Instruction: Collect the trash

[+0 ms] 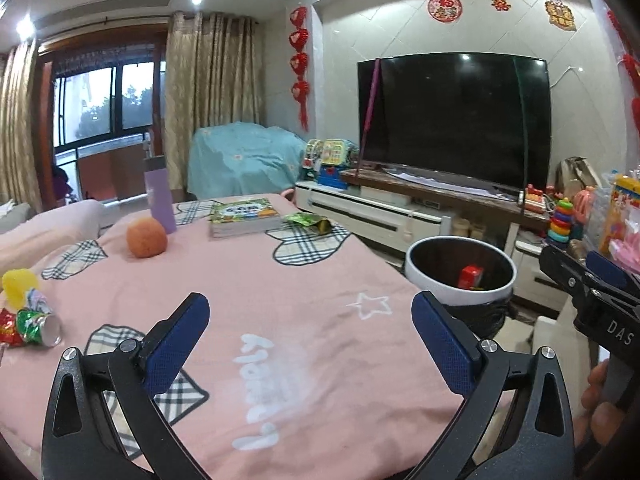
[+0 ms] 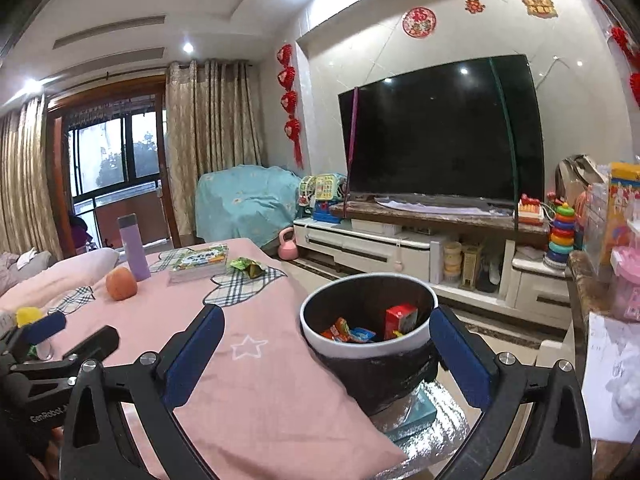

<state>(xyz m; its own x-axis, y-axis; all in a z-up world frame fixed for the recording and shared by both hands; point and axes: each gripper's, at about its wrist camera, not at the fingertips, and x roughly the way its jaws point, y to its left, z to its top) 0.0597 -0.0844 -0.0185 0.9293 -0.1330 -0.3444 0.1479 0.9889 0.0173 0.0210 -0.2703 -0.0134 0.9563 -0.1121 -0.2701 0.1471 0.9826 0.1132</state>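
Observation:
A white-rimmed trash bin (image 1: 424, 276) (image 2: 320, 340) with a black liner stands at the table's right edge and holds a red carton (image 2: 400, 320) and wrappers. A green wrapper (image 1: 310, 221) (image 2: 246, 266) lies beside the book at the far end. A crushed red-green can (image 1: 34, 322) and a yellow item (image 1: 18, 286) lie at the left edge. My left gripper (image 1: 310, 334) is open and empty over the pink cloth. My right gripper (image 2: 326, 354) is open and empty, near the bin.
On the pink tablecloth (image 1: 280, 280) are an orange fruit (image 1: 146, 237), a purple bottle (image 1: 160, 196) and a book (image 1: 244, 218). A TV (image 1: 452, 120) on a white cabinet stands beyond, with toys (image 1: 560, 220) at the right.

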